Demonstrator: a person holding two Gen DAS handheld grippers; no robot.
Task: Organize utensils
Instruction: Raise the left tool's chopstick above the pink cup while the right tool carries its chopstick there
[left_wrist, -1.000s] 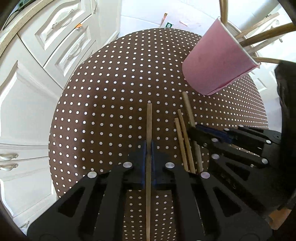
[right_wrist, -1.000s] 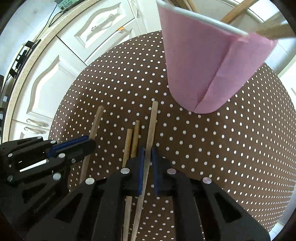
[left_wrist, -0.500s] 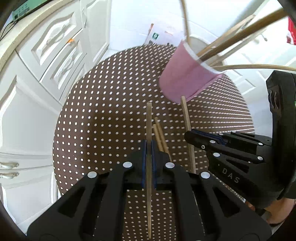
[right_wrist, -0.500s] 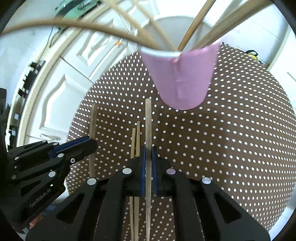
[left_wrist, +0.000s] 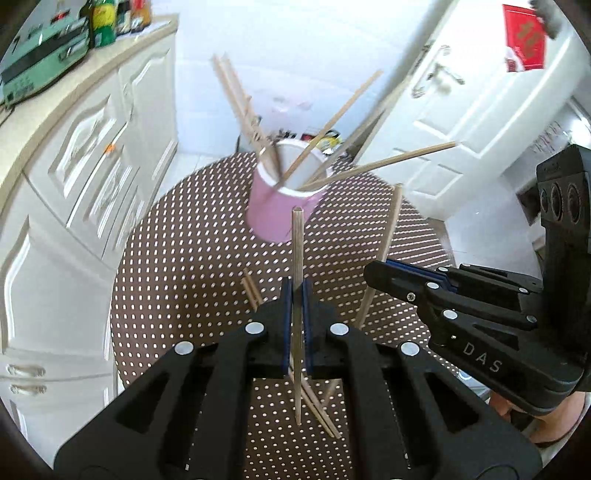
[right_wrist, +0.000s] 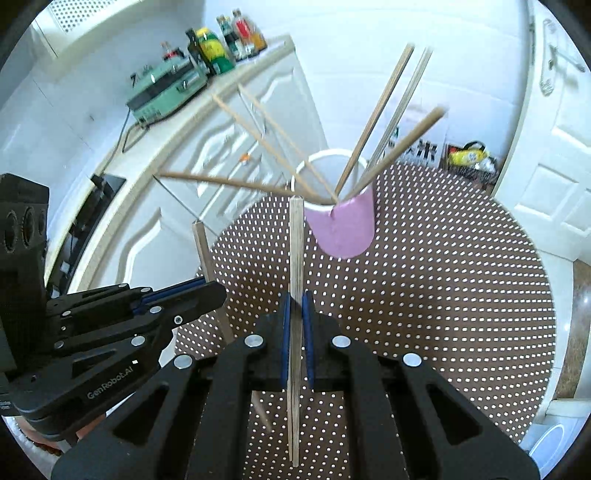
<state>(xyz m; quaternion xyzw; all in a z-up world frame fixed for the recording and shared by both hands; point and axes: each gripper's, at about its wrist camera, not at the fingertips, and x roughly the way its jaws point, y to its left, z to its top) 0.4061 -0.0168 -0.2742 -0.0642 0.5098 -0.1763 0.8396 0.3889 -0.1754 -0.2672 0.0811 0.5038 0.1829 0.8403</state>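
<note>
A pink cup (left_wrist: 279, 212) (right_wrist: 345, 227) stands on the round brown dotted table (left_wrist: 184, 266) (right_wrist: 461, 295) and holds several wooden chopsticks fanned out. My left gripper (left_wrist: 295, 295) is shut on one chopstick (left_wrist: 296, 251), held up above the table and pointing toward the cup. My right gripper (right_wrist: 296, 306) is shut on another chopstick (right_wrist: 295, 251), raised the same way; it shows at the right of the left wrist view (left_wrist: 373, 275) with its chopstick (left_wrist: 389, 229). The left gripper shows in the right wrist view (right_wrist: 218, 291). Two loose chopsticks (left_wrist: 251, 288) lie on the table below.
White cabinets (left_wrist: 85, 177) curve around the table's left side, with a green appliance (right_wrist: 166, 90) and bottles (right_wrist: 229, 40) on the counter. A white door (left_wrist: 461, 110) stands behind at the right. Bags (right_wrist: 467, 155) lie on the floor beyond the table.
Both grippers have lifted their chopsticks off the table and tilted upward, so the cup's open top and the room now show. Two chopsticks stay on the table.
</note>
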